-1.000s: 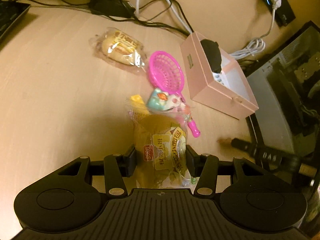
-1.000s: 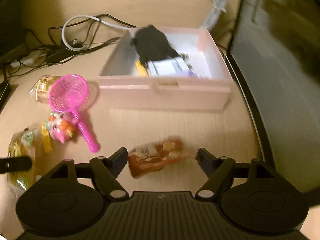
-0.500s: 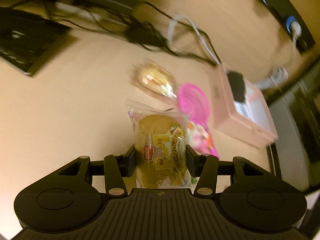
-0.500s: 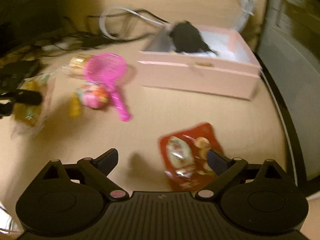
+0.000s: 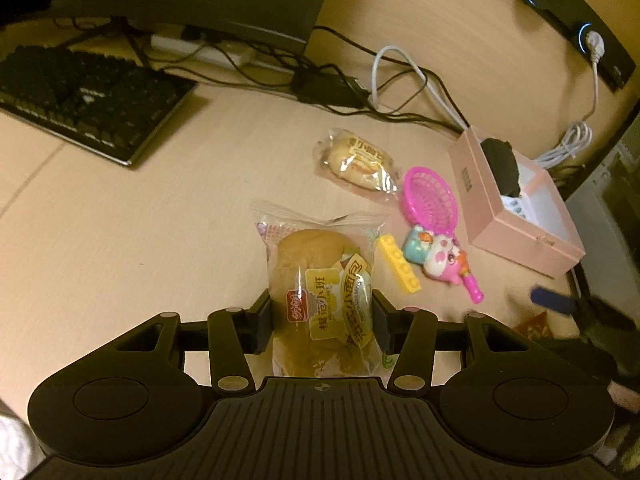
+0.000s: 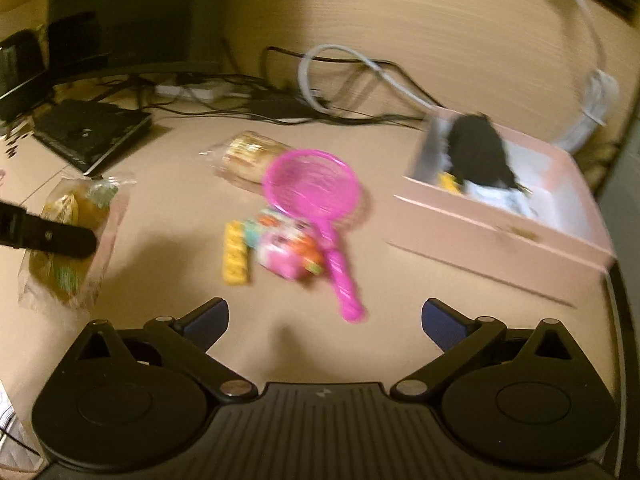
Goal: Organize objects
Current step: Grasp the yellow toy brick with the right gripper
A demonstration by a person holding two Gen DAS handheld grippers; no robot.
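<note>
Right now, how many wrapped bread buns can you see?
2. One wrapped bun is clamped in the left hand-held gripper; the other bun lies on the desk beside the pink net.

From the toy figure (image 5: 438, 258), the building block (image 5: 398, 265) touches it at nine o'clock. The scoop net (image 5: 430, 202) lies at twelve, a wrapped bun (image 5: 358, 160) at eleven, the open box (image 5: 516, 208) at two. The keyboard (image 5: 86, 98) sits well apart at ten.
</note>
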